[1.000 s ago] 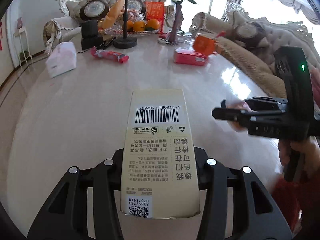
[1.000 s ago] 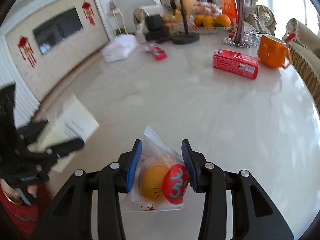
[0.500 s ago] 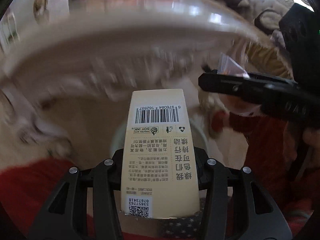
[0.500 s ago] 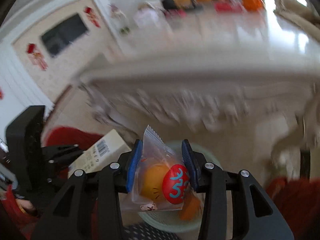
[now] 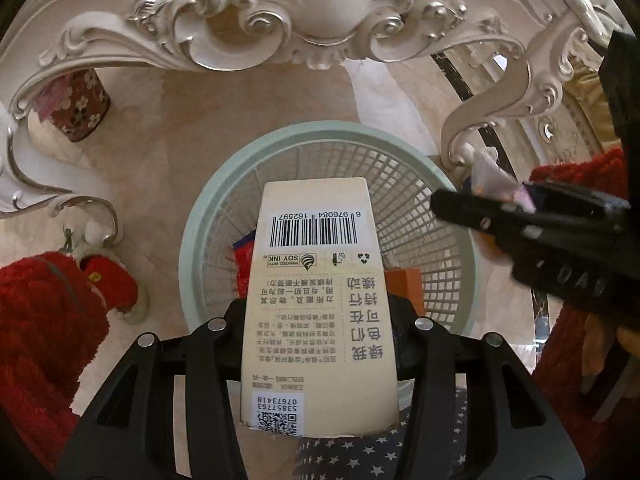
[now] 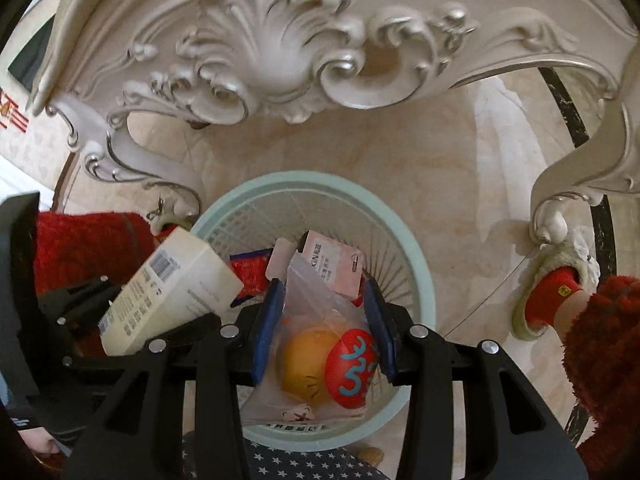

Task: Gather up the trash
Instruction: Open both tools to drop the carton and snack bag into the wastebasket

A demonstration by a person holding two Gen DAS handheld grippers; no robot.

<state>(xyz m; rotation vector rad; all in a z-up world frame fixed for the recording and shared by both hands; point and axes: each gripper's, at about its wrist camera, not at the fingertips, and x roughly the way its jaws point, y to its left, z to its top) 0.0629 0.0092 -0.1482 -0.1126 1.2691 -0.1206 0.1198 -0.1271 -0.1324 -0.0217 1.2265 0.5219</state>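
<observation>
A pale green mesh trash basket point(image 5: 224, 184) point(image 6: 416, 264) stands on the floor under the ornate table. My left gripper point(image 5: 320, 316) is shut on a cream carton point(image 5: 320, 280) with a barcode, held right above the basket's opening. My right gripper point(image 6: 326, 316) is shut on a clear snack bag point(image 6: 320, 344) with an orange and a red piece inside, also over the basket. The right gripper point(image 5: 520, 236) shows at the right of the left wrist view, and the carton point(image 6: 172, 292) at the left of the right wrist view. A pink packet point(image 6: 332, 268) and red wrappers lie in the basket.
The carved white table apron point(image 5: 312, 12) point(image 6: 280, 52) arches overhead, with curled legs point(image 5: 496, 112) point(image 6: 568, 192) on both sides of the basket. A person's red fluffy sleeves point(image 5: 44, 320) point(image 6: 600, 352) and star-patterned cloth point(image 5: 380, 456) are close. A floral box point(image 5: 76, 108) sits at back left.
Both grippers dropped from above the tabletop to below its edge and tilted down. They now hang over the basket, still gripping the carton and the snack bag.
</observation>
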